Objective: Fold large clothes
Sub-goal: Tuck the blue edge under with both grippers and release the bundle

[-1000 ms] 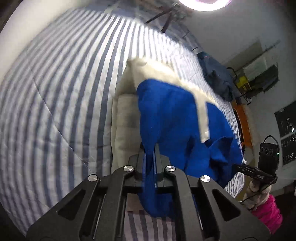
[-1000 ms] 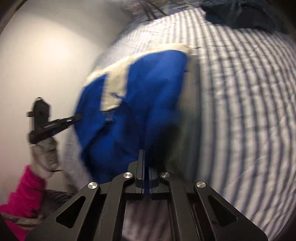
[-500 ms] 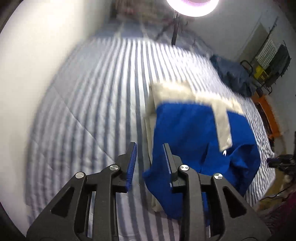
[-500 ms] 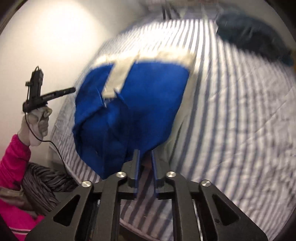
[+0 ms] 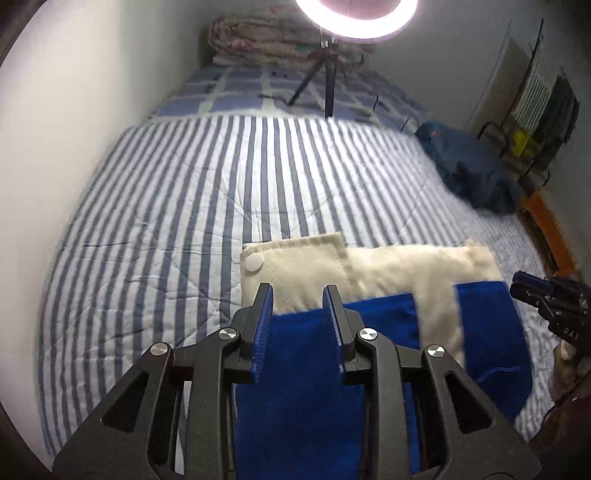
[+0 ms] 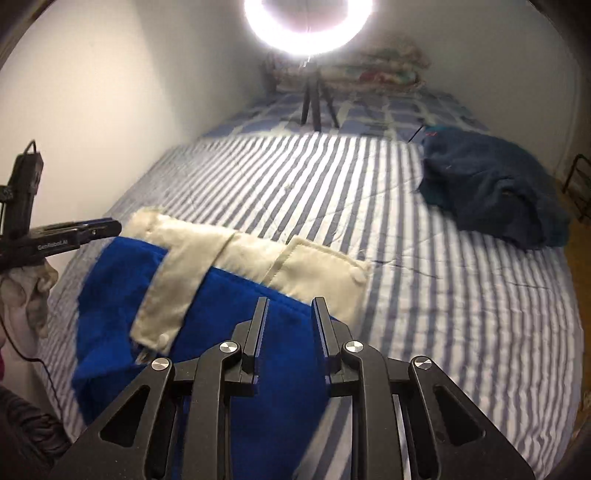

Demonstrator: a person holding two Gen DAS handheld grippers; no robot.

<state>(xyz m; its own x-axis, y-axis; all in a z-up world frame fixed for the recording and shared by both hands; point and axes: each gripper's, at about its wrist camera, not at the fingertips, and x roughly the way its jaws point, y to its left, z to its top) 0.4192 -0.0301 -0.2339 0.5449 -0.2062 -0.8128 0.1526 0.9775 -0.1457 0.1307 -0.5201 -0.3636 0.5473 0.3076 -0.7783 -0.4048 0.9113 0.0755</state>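
A blue garment with cream trim (image 5: 388,266) lies folded on the striped bed (image 5: 184,203), near its front edge. My left gripper (image 5: 297,299) hovers over the garment's left end, open, with the blue cloth below its fingers and not pinched. In the right wrist view the same garment (image 6: 221,295) lies flat, and my right gripper (image 6: 290,310) stands open above its right end, holding nothing. Each gripper shows in the other's view: the right gripper (image 5: 517,284) at the right edge, and the left gripper (image 6: 114,227) at the left in a gloved hand (image 6: 29,291).
A ring light (image 5: 354,22) on a tripod (image 5: 325,81) stands at the bed's far end before stacked quilts (image 5: 273,40). A dark blue clothing heap (image 6: 491,192) lies at the bed's right side. A white wall runs along the left; a rack (image 5: 543,107) stands right.
Both grippers, shut on the blue cloth a second ago, have opened and let it go. They drew back and tilted up, and the garment now lies folded on the bed.
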